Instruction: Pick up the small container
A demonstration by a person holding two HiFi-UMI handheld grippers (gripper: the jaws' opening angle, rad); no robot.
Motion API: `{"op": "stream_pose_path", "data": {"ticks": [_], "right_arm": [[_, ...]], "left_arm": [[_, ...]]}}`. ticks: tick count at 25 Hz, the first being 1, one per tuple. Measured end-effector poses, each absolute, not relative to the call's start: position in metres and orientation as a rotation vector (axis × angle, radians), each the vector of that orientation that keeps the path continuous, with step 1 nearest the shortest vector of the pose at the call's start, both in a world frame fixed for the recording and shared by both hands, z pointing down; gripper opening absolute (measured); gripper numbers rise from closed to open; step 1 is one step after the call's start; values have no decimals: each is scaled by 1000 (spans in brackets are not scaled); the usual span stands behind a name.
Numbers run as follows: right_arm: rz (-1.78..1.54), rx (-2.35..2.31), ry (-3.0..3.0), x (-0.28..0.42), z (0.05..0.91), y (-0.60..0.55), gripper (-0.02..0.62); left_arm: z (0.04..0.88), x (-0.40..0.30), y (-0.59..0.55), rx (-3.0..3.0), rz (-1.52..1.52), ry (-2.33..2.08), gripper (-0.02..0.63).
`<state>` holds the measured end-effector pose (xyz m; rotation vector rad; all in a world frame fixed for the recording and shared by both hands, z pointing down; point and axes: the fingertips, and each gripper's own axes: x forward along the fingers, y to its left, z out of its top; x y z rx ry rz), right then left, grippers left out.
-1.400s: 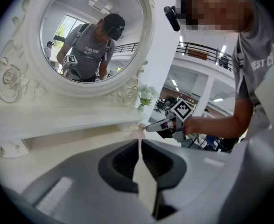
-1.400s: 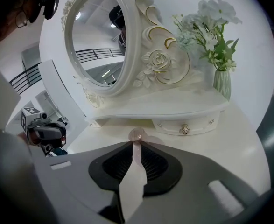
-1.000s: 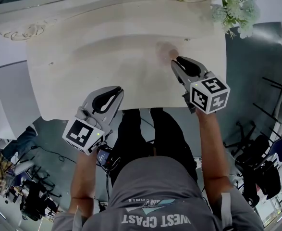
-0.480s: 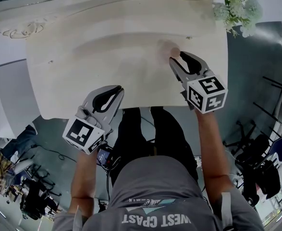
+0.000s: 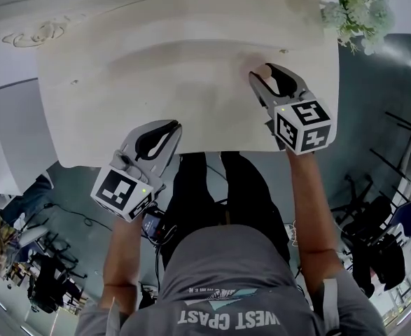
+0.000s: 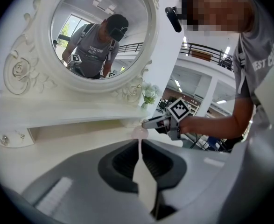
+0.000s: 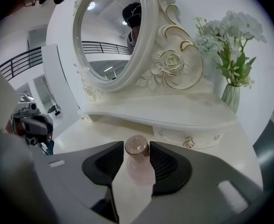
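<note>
The small container (image 7: 137, 162), a pale pink translucent jar with a round cap, stands on the white dressing table (image 5: 156, 61) near its right front part. My right gripper (image 7: 137, 146) has just been opening, and the container (image 5: 262, 71) stands between its jaws, close to both pads; I see no squeeze on it. From the left gripper view the container (image 6: 140, 133) shows at the right gripper's (image 6: 147, 123) tips. My left gripper (image 5: 169, 126) hangs at the table's front edge, shut and with nothing in it (image 6: 140, 142).
An oval mirror (image 7: 113, 36) in a carved white frame rises at the back of the table. A vase of pale flowers (image 7: 232, 94) stands at the back right corner (image 5: 356, 9). A low drawer with a knob (image 7: 189, 143) lies just behind the container. Chairs and people are on the floor below.
The right gripper's jaws have spread wider and now reach around the container, which earlier stood just beyond their tips. The left gripper has stayed put.
</note>
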<state>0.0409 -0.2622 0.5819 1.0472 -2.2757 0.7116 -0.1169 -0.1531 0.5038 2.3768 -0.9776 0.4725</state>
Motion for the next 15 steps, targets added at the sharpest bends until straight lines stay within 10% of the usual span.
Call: {"op": "stream_pose_path", "data": {"ticks": [15], "right_arm": [[562,1108,-2322,32,585,-281,149]], "left_arm": [[503,-135,-155,2386,467,-1022,20]]}}
